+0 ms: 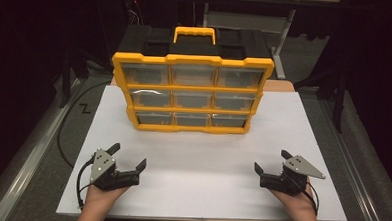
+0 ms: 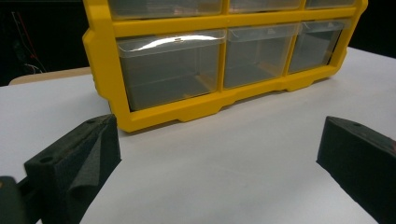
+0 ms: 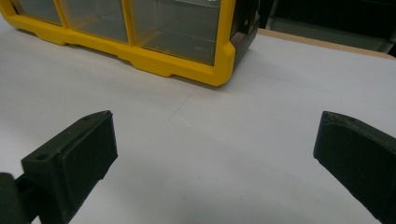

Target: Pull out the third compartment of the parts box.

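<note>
Both tools, left and right, are held wide apart and empty at the frame's bottom corners, below the organizer on the table.

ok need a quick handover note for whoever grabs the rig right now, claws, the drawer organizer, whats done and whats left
Left claw: open, holding nothing, low over the white board near its front left.
Right claw: open, holding nothing, near the front right.
Yellow drawer organizer: upright at the back middle of the board, handle on top, three rows of three clear drawers, all of them pushed in.
Done: nothing visible yet; neither claw touches the organizer.
Left: probably reach forward to a drawer; which one cannot be told.
</note>
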Available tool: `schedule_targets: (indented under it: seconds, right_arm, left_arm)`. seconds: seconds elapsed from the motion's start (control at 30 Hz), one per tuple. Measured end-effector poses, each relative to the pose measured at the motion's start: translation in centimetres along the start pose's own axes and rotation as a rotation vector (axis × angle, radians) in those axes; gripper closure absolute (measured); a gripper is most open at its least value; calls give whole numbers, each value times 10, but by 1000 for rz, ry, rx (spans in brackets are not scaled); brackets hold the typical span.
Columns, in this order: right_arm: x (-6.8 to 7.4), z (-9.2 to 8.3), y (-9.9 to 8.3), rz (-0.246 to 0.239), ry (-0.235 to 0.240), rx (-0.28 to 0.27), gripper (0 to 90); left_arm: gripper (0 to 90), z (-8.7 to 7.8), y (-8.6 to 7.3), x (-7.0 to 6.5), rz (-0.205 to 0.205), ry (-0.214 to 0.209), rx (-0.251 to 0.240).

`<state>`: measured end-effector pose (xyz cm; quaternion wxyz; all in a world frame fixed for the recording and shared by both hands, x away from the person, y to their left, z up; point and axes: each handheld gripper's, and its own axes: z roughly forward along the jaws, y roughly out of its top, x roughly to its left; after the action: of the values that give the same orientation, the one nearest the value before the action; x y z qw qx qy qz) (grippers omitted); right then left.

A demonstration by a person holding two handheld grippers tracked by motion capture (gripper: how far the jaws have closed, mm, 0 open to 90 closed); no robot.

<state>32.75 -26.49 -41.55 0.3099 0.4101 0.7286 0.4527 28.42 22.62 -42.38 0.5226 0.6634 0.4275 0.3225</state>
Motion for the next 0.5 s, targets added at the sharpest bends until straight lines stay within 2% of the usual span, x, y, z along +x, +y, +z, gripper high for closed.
schedule_targets:
  seconds: [0.17, 0.33, 0.5]
  right_arm:
    - [-4, 0, -1, 16, -11, -1, 10]
    - [-6, -4, -1, 33, -17, -19, 10]
    - [-4, -2, 0, 11, 1, -25, 10]
  left_arm:
    - [9, 5, -1, 0, 4, -6, 36]
    - [9, 4, 0, -1, 4, -5, 28]
    - [9, 3, 0, -2, 6, -15, 20]
